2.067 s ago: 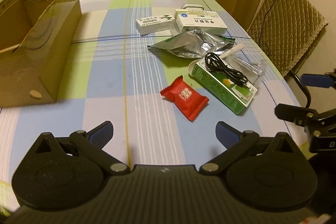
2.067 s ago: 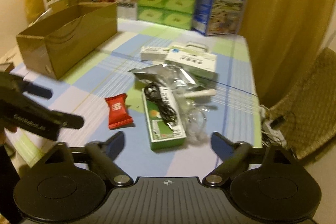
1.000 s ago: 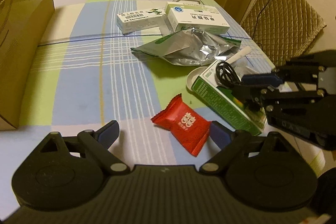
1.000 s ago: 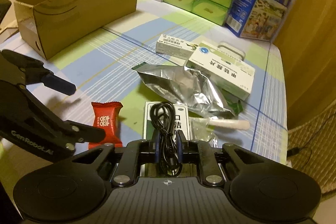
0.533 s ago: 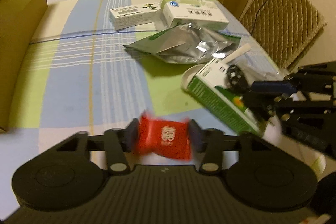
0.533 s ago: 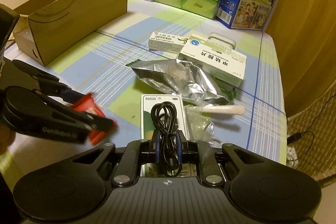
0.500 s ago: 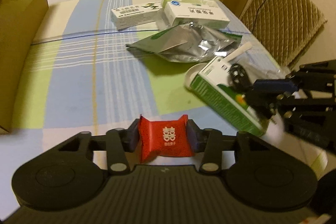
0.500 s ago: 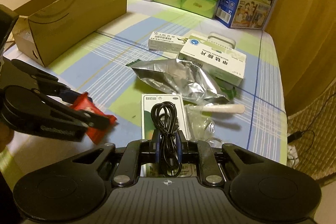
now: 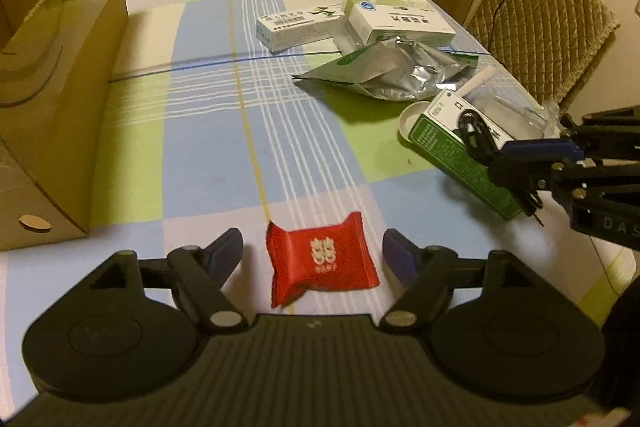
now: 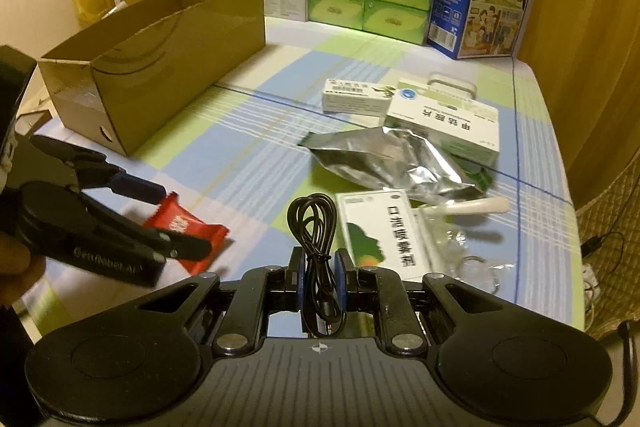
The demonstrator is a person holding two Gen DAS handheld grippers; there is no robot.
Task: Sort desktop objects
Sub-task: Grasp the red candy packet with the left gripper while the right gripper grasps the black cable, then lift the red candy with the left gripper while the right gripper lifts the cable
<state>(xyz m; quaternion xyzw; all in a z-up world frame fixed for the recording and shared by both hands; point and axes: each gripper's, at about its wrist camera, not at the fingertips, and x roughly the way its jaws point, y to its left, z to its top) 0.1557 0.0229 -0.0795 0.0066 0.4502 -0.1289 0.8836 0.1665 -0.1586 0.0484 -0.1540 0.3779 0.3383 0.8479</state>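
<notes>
the red candy packet (image 9: 322, 263) lies on the checked tablecloth (image 9: 208, 131), just in front of the left gripper (image 9: 313, 253) and between its two blue-padded fingers (image 9: 228, 247), but with a clear gap on either side. half a second ago those pads were pressed against the packet's sides; now the jaws are opening and the packet is loose between them, turned so its white mark faces up. it reads as a failed or abandoned pinch, not a delivery: the packet is well short of the cardboard box (image 9: 56, 99), which stands away to the left of it and looks like the likely sorting bin, so this item probably has to be grasped again.

to the right of the packet, the right gripper (image 10: 319, 277) is clamped on the coiled black cable (image 10: 314, 227). its pads are drawn close together with the bundled strands pinched between them, the loop rising above the fingers and the plug ends hanging below. a second ago the cable rested on the green-and-white box (image 10: 384, 231); now it sits beside and clear of that box, apparently lifted off, so the cable seems ready to be carried away.

beyond the packet, further up the table, lie the silver foil pouch (image 9: 396, 75) and two white medicine boxes (image 9: 396, 21), not yet sorted.
</notes>
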